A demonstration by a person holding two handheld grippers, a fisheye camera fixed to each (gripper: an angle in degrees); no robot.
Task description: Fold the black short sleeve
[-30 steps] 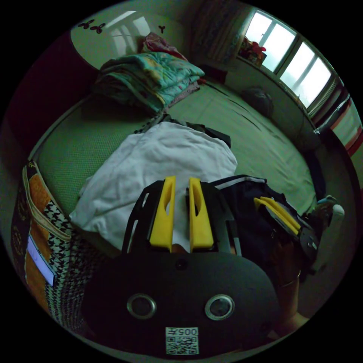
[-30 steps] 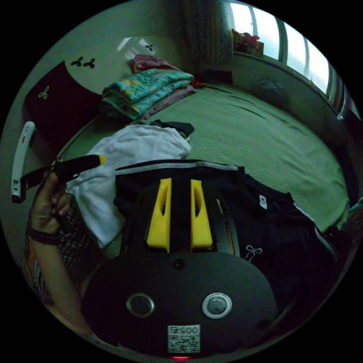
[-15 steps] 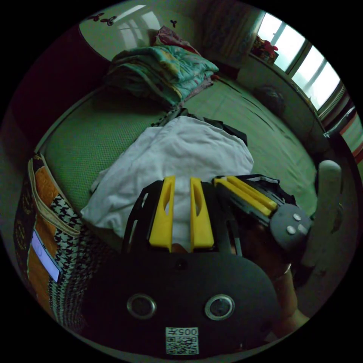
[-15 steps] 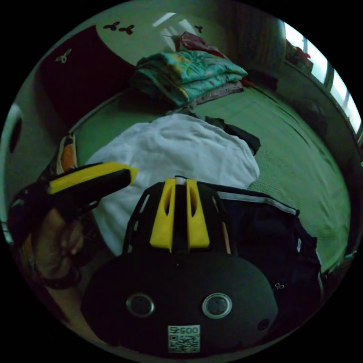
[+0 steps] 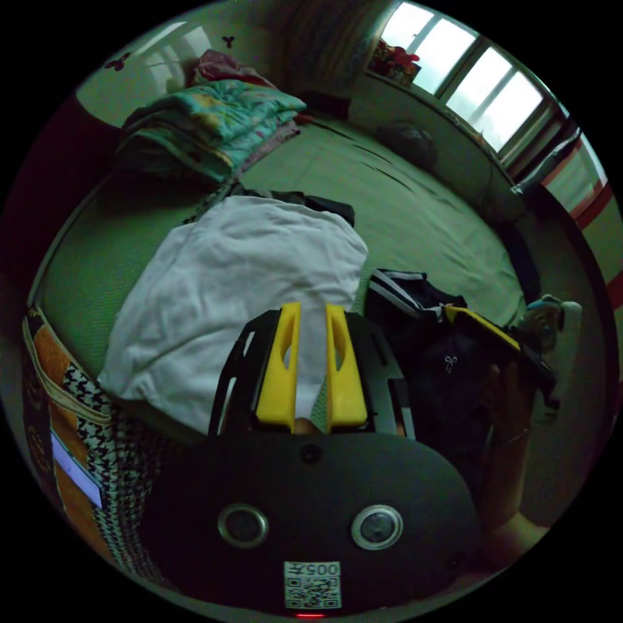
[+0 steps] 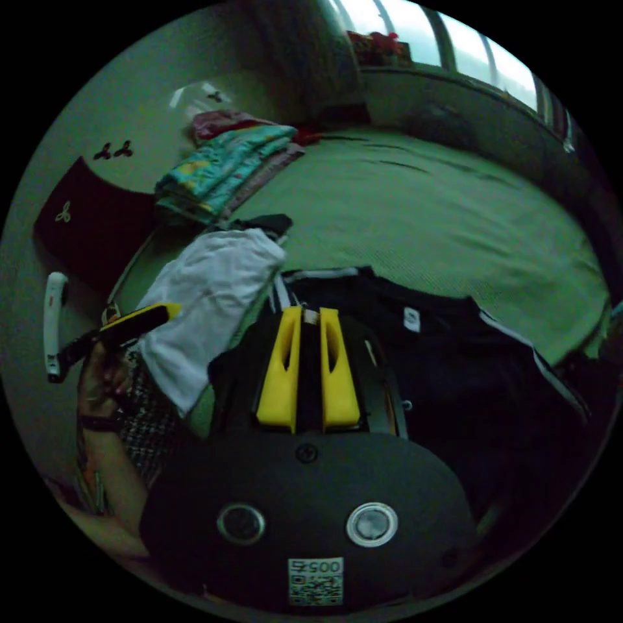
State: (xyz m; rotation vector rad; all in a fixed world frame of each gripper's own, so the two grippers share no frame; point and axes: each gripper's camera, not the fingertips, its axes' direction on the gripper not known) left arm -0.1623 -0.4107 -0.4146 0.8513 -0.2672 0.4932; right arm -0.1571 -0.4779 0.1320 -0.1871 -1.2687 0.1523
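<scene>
The black short sleeve (image 6: 454, 363), trimmed with white stripes, lies crumpled on the green bed (image 6: 422, 195). My right gripper (image 6: 310, 318) is shut on a white-trimmed edge of it, and dark cloth shows between the jaws. The left gripper view has the same garment (image 5: 422, 337) bunched at the right, with the right gripper (image 5: 483, 324) in a hand over it. My left gripper (image 5: 312, 311) hovers over a white garment (image 5: 233, 292), its jaws slightly apart and holding nothing. In the right gripper view the left gripper (image 6: 165, 311) sits at the left, beside that white garment (image 6: 207, 292).
A folded teal quilt (image 5: 214, 123) lies at the bed's far end, below a dark headboard (image 6: 84, 220). Dark clothes (image 5: 324, 204) peek out behind the white garment. Orange and houndstooth cloth (image 5: 65, 415) hangs at the near bed edge. Windows (image 5: 467, 71) line the far wall.
My right gripper's jaws have closed on the black garment's trimmed edge and drawn it away from the white garment. The left gripper's jaws keep the same gap; both cameras have shifted.
</scene>
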